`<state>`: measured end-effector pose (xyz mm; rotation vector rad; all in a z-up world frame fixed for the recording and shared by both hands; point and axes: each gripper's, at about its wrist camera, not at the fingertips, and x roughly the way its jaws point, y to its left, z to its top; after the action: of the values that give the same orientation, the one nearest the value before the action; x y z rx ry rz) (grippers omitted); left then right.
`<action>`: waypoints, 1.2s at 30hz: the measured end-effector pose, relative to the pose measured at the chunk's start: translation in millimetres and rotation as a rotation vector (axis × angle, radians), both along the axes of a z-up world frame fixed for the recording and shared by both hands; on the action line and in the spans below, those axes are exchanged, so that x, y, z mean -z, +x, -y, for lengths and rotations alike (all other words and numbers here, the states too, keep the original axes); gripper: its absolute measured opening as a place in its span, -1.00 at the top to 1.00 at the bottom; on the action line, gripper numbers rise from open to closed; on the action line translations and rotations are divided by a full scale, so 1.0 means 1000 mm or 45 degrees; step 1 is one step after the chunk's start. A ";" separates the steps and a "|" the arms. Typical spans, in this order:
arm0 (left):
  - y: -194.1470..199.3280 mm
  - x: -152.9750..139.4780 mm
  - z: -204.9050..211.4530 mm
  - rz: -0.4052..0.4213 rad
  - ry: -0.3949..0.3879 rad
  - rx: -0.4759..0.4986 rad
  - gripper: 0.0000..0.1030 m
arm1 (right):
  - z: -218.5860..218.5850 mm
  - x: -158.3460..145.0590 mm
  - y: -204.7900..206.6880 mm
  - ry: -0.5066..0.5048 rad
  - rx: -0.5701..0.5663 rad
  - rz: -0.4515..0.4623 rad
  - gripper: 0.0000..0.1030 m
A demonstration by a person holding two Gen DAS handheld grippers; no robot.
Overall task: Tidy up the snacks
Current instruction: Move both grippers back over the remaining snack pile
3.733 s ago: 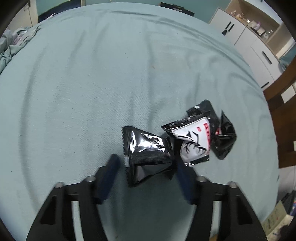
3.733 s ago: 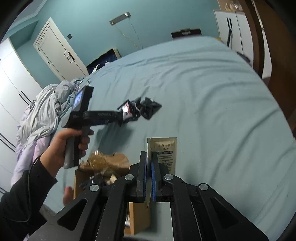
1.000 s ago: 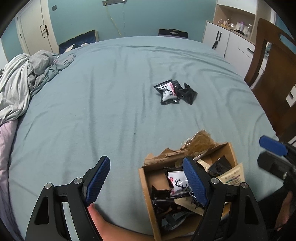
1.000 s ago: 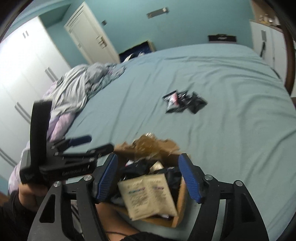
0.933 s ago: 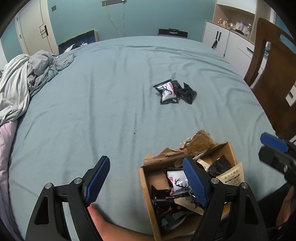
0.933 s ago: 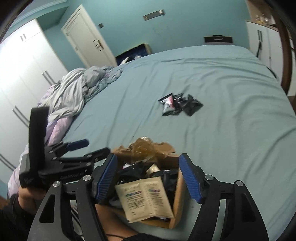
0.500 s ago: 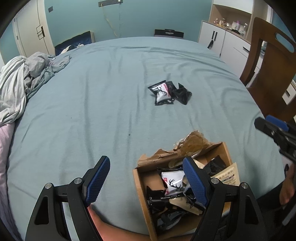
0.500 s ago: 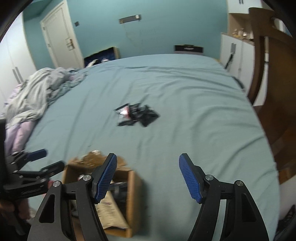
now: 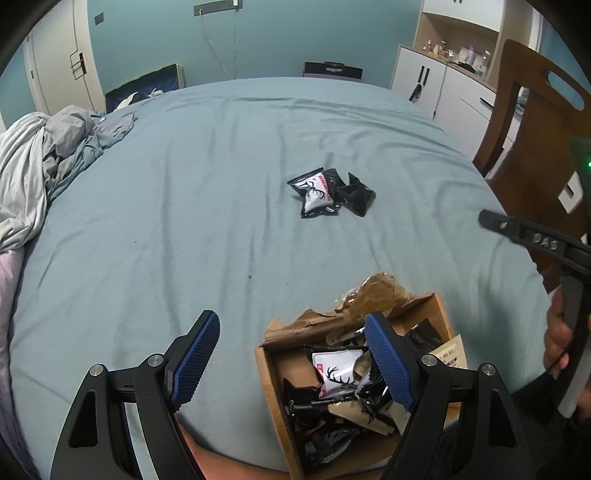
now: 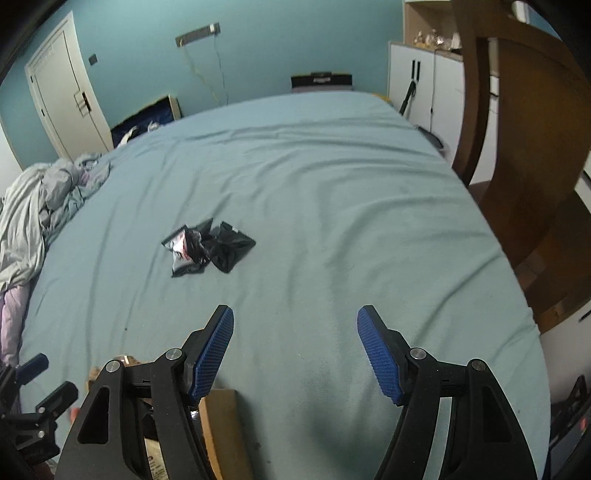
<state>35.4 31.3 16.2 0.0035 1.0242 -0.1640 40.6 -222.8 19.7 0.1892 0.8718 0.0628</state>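
- Nearest, the left gripper [image 9: 291,354] hangs with its blue pads spread wide and nothing between them; its right finger [image 9: 388,363] sits over the box [image 9: 275,380].
- The box, open-topped cardboard with torn flaps, rests at the near edge of the bed [image 9: 184,221]. It holds a jumble of black packets, a white packet [image 9: 334,371] with a deer print, and a tan sachet [image 9: 448,352] at its right side.
- The right gripper [image 10: 295,347] is likewise released, pads far apart and empty, above bare sheet; the box corner [image 10: 221,413] shows just under its left finger.
- In the left view, the right gripper's body [image 9: 535,243] reaches in from the right edge, a hand [image 9: 557,343] around its grip.
- Further out, mid-bed, a small pile of snacks [image 9: 330,192] lies well apart from the box: a white deer-print packet on black ones, touching. The right view shows the same pile [image 10: 207,245], slightly blurred.
- At the left side, crumpled bedding [image 9: 40,162] lies on the bed.
- On the right stands a wooden chair [image 9: 532,122].
- Beyond are white cabinets [image 9: 439,85], a door [image 10: 66,99] and the teal wall [image 9: 277,33].
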 end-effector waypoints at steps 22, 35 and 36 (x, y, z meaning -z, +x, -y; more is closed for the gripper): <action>0.028 0.018 0.001 -0.066 0.042 0.008 -0.59 | -0.016 0.043 0.130 0.080 -0.166 -0.142 -0.34; 0.052 0.033 -0.021 -0.112 0.052 -0.073 -0.59 | -0.044 0.078 0.193 0.086 -0.306 -0.194 -0.34; 0.053 0.034 -0.022 -0.118 0.042 -0.075 -0.59 | -0.051 0.080 0.198 0.081 -0.340 -0.190 -0.34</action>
<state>88.2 53.3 -18.0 -0.0041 1.1178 -0.0944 238.5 -171.4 -60.6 0.1368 1.0413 0.3293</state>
